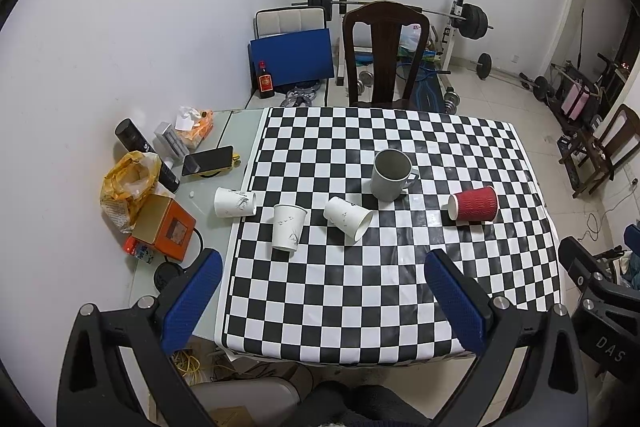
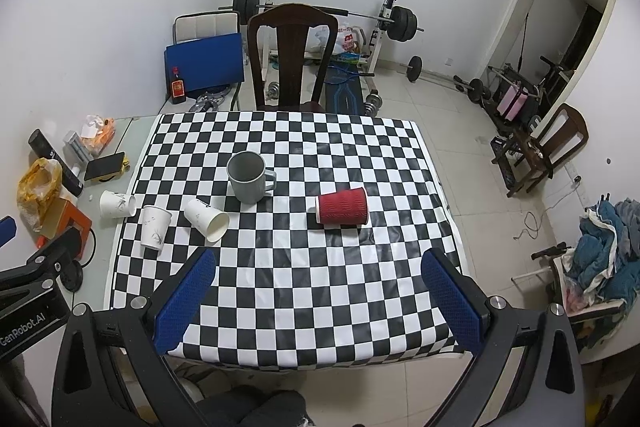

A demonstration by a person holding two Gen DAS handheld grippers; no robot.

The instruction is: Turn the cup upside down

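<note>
A grey mug (image 1: 391,175) (image 2: 249,177) stands upright, mouth up, on the checkered tablecloth (image 1: 360,287) (image 2: 312,287). A red ribbed paper cup (image 1: 473,205) (image 2: 342,207) lies on its side to the right. Three white paper cups sit to the left: one upright (image 1: 288,227) (image 2: 155,227), one on its side (image 1: 347,218) (image 2: 206,219), one on its side off the cloth (image 1: 235,202) (image 2: 117,205). My left gripper (image 1: 320,279) and right gripper (image 2: 316,279) are both open and empty, held above the table's near edge.
Clutter fills the table's left strip: phone (image 1: 208,161), orange box (image 1: 164,229), yellow bag (image 1: 128,183), black cans, tissues. A dark wooden chair (image 1: 386,55) (image 2: 292,55) stands behind the table. Weight bench and barbells stand at the back wall.
</note>
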